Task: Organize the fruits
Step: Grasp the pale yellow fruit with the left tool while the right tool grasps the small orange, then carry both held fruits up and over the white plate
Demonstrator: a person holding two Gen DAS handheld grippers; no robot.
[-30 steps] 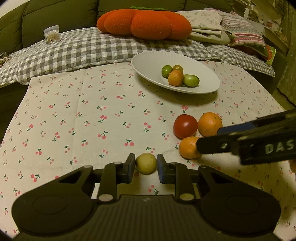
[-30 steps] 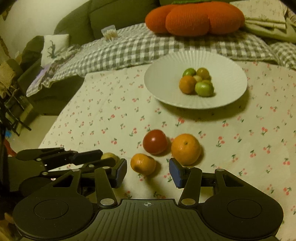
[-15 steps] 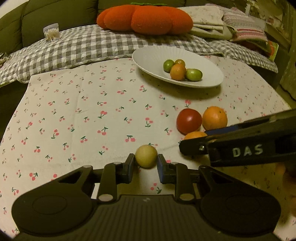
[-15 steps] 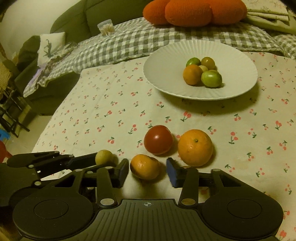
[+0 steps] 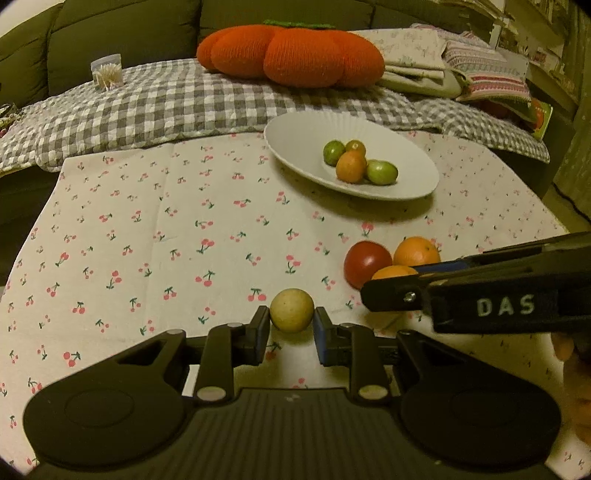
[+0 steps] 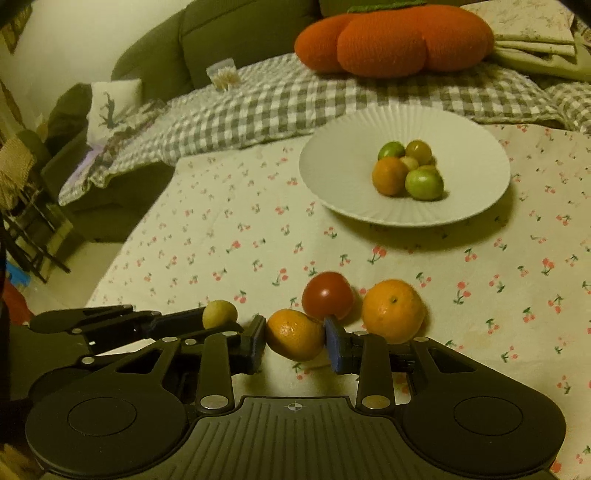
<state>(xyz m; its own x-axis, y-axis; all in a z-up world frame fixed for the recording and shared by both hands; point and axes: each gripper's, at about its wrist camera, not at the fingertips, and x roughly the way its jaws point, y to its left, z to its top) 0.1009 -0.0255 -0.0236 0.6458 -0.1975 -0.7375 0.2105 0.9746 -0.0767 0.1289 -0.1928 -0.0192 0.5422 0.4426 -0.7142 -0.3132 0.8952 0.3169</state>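
Cotton tablecloth (image 5: 155,229), cream with red cherries, covers the table; behind it a green sofa (image 5: 122,33) under a grey checked blanket (image 5: 166,99), one orange pumpkin cushion (image 5: 291,55), folded linens at the right.

Plate (image 6: 472,147), white, ribbed: one, at the far side. On it five small fruits in the right view: two green, one orange, one brownish, one pale and half hidden; the left view shows only four.

Loose on the cloth: one tomato (image 6: 327,295), one large orange (image 6: 393,310), side by side.

My left gripper (image 5: 291,328): jaws pinching one small yellow fruit (image 5: 291,309) just above the cloth, near edge.

My right gripper (image 6: 295,343): jaws pressed on one small orange (image 6: 295,334), in front of the tomato; in the left view it is mostly hidden behind that gripper.

Small clear container (image 5: 107,70) on the blanket: contents hard to make out
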